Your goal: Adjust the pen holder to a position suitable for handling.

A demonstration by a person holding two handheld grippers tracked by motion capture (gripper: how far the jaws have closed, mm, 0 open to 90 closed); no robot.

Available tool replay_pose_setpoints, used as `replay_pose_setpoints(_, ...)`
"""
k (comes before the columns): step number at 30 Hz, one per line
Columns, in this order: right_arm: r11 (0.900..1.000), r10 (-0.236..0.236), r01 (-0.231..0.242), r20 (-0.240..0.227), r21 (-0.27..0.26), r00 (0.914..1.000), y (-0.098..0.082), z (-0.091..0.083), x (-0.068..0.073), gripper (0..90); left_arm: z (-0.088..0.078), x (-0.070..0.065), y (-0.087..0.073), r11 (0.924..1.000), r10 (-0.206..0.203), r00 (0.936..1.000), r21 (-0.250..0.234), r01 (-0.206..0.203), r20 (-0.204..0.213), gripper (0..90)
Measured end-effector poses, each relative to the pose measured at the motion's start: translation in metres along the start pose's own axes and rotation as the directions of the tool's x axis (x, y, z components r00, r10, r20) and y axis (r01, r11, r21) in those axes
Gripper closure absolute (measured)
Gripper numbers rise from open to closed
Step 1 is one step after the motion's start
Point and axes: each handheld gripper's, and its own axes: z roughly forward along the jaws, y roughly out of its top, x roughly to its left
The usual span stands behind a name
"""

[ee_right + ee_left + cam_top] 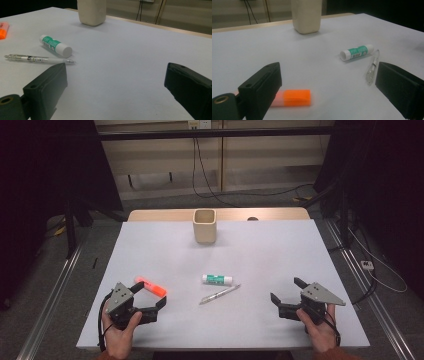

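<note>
1. You face a white table (280, 255) that takes up the middle of the high view, with a strip of bare wood along its far edge.
2. Around it the room is dim: grey floor, black drapes at upper left and upper right, cables (200, 175) trailing down the pale back wall.
3. A beige cup (204, 225) stands upright near the far edge, just left of centre.
4. At the centre of the frame lies a glue stick (217, 279) with a green label, and just below it, near but apart, a clear pen (220, 294) on a slant.
5. An orange highlighter (151, 287) lies at lower left, just beside your left gripper (149, 295).
6. Your left gripper's jaws are spread wide and grasp nothing; in the left gripper view the highlighter (293, 97) lies between them, close to the left jaw.
7. Your right gripper (286, 290), at lower right, is likewise released, jaws wide apart over bare table.
8. Each hand (119, 335) grips its tool near the bottom edge.
</note>
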Motion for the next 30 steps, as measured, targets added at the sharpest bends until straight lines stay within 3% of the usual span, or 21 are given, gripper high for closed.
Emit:
replay_pose_setpoints(17, 1.000, 0.008, -0.008, -0.016, 0.009, 0.9998, 0.001, 0.002, 0.001, 4.8, 0.001, 0.000, -0.001, 1.0000, -0.001, 1.0000, 0.010, 0.001, 0.003, 6.7)
replay_pose_setpoints(23, 1.000, 0.006, -0.005, -0.043, 0.017, 0.9990, 0.003, 0.005, 0.002, 3.7, 0.000, 0.000, 0.000, 0.9999, 0.004, 1.0000, 0.011, -0.004, 0.006, 6.7)
replay_pose_setpoints(30, 0.999, -0.004, 0.007, -0.051, 0.051, 0.9987, 0.010, 0.010, 0.003, 3.6, 0.000, 0.000, -0.001, 0.9999, -0.001, 1.0000, 0.015, 0.001, 0.010, 6.7)
